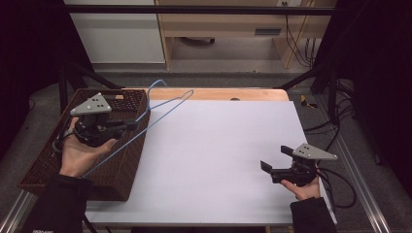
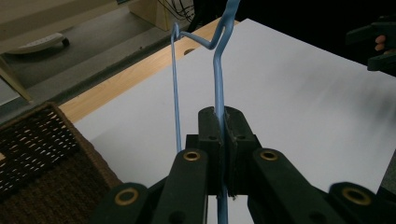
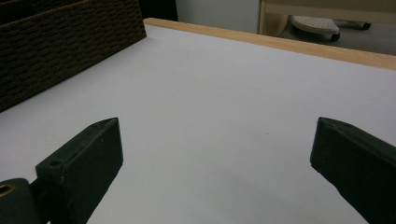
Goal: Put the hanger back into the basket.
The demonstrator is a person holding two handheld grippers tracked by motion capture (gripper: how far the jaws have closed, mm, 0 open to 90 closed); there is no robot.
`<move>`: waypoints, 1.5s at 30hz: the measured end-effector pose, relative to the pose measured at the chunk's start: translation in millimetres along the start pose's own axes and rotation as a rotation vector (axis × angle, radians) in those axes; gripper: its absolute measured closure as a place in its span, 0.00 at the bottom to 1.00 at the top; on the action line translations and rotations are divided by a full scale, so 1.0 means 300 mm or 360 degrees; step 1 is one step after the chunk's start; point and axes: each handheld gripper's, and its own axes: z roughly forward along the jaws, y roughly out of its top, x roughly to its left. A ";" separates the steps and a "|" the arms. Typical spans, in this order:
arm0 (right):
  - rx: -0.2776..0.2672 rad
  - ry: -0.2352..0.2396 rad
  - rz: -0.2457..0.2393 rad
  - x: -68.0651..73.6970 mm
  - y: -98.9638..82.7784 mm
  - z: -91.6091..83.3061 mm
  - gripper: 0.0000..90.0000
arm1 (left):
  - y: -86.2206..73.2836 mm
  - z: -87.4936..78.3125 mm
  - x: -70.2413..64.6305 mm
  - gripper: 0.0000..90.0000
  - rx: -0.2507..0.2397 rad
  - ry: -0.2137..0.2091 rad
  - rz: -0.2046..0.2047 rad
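**Hanger held over basket as second tool waits apart**

Hanger wire, pale blue (image 1: 145, 116), sits clamped between the closed jaws of the left tool (image 1: 127, 126), which a person's left hand (image 1: 80, 150) holds above a dark woven basket (image 1: 116, 174) at the left end of the surface (image 1: 214, 155). From the jaws the wire runs forward and away, its bent hook end (image 1: 158, 85) reaching out beyond the tool over the wooden far edge of the surface; behind the tool, the long straight run of the hanger slants back down across the basket toward the person's sleeve. In the left gripper view, the jaws are pressed together on one strand of the blue wire (image 2: 218, 93), while a second strand rises just beside them on the left, and the basket's woven rim (image 2: 42, 140) lies below and to the left of the tool.

The right tool (image 1: 274, 160), held in the right hand (image 1: 306, 187), hovers well apart from the hanger, over the white surface near its right edge. Its jaws stand wide and grip nothing; the right gripper view shows bare white surface (image 3: 210, 116) between them, with the basket's side (image 3: 60, 46) ahead and to the left.
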 end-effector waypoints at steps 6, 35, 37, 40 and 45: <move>-0.0007 0.0000 -0.0001 -0.002 0.001 -0.005 0.03 | -0.003 -0.046 0.054 0.97 0.0002 0.0032 -0.0009; 0.0006 -0.0008 0.0004 -0.002 -0.001 0.000 0.03 | -0.116 -0.163 0.264 0.97 -0.0025 0.0187 -0.0126; 0.0004 -0.0007 0.0006 -0.002 -0.001 0.000 0.03 | -0.127 -0.172 0.276 0.97 -0.0030 0.0196 -0.0145; 0.0006 -0.0008 0.0005 -0.002 -0.001 0.000 0.03 | -0.150 -0.184 0.294 0.97 -0.0047 0.0208 -0.0170; 0.0008 -0.0012 -0.0004 -0.003 -0.002 0.002 0.03 | -0.182 -0.194 0.326 0.97 -0.0035 0.0233 -0.0181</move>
